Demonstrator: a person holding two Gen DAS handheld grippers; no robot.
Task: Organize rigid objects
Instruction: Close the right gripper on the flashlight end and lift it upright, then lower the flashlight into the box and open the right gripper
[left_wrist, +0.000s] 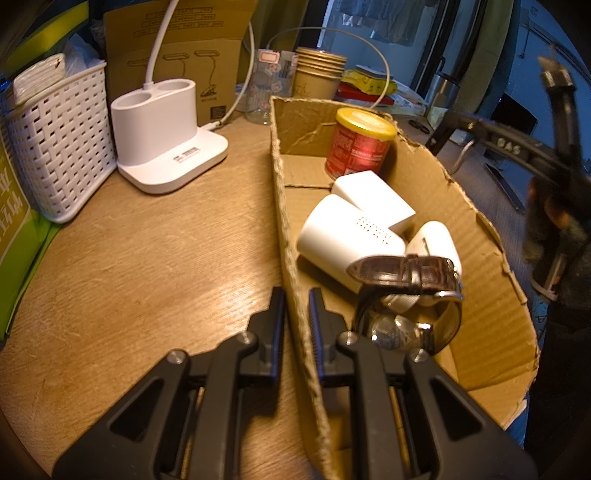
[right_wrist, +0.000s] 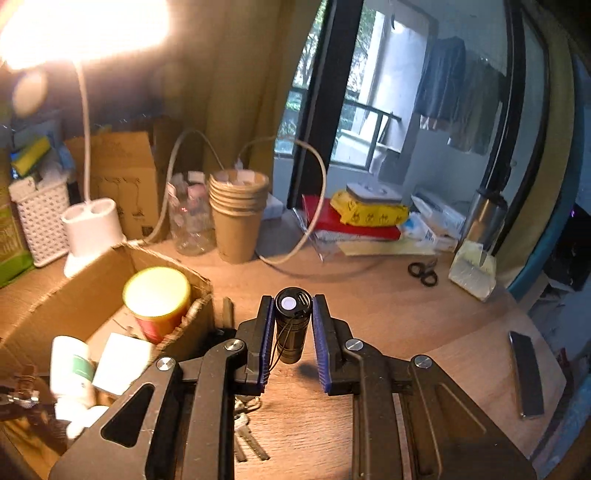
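Observation:
My left gripper is shut on the near left wall of an open cardboard box, one finger on each side of it. The box holds a red can with a yellow lid, white plastic items and a wristwatch with a brown strap. My right gripper is shut on a small black flashlight and holds it upright above the wooden table, right of the box. The can also shows in the right wrist view. A bunch of keys lies under the right gripper.
A white lamp base, a white woven basket, a cardboard carton, a clear jar and stacked paper cups stand at the back. Scissors, stacked books, a steel flask and a dark flat bar sit right.

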